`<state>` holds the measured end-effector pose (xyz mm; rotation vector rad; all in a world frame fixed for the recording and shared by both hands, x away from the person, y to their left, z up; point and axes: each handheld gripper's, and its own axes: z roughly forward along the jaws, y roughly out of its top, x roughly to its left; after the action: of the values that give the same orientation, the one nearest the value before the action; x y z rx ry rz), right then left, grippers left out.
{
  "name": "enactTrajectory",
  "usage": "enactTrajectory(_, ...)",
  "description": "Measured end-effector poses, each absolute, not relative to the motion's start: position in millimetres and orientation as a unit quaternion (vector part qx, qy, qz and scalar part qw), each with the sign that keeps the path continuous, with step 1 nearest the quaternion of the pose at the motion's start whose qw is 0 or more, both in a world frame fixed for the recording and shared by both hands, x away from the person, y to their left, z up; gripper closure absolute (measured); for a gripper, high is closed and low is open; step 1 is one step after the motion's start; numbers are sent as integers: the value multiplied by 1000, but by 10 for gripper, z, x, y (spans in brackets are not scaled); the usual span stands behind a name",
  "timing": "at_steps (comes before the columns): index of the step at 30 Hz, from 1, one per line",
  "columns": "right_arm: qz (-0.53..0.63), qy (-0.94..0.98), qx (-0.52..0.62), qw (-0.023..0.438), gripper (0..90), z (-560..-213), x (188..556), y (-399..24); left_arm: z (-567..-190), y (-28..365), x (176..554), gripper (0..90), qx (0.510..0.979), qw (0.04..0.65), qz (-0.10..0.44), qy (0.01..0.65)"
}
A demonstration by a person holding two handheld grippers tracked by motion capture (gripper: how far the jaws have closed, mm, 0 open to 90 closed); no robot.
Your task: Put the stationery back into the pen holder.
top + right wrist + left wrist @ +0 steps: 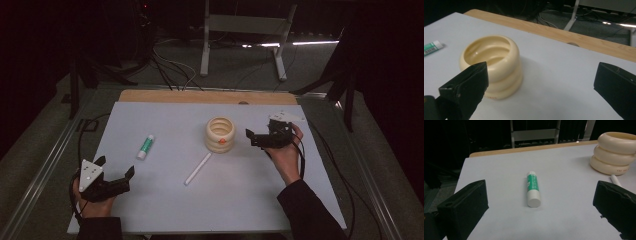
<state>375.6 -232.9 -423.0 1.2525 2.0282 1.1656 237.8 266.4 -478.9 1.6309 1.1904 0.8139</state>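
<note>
Glue stick (533, 189) lies flat on the worktop (240, 200), dead ahead of the left gripper (116, 169), jaws wide and empty; being round, it could roll off a sloppy pinch, while right gripper (257, 137), equally wide, risks knocking the ribbed cup (220, 133).

A green-and-white glue stick (146, 147) lies left of a cream ribbed ring-stack cup (220, 134); a white stick (198, 169) lies just before it on the bench (250, 195).

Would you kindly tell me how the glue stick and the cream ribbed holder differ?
The glue stick lies on its side; the cream ribbed holder stands upright. The stick is slim, green and white, and capped; the holder is wide, cream, three-ringed and open-topped. Both rest untouched on the white board.
</note>
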Motion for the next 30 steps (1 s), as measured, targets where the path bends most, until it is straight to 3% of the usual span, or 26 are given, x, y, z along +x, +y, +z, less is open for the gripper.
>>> enactTrajectory(30,399,748,475,237,0,-4356,3414,-2946,-4801,2648,2389,2,665,461,328,487)
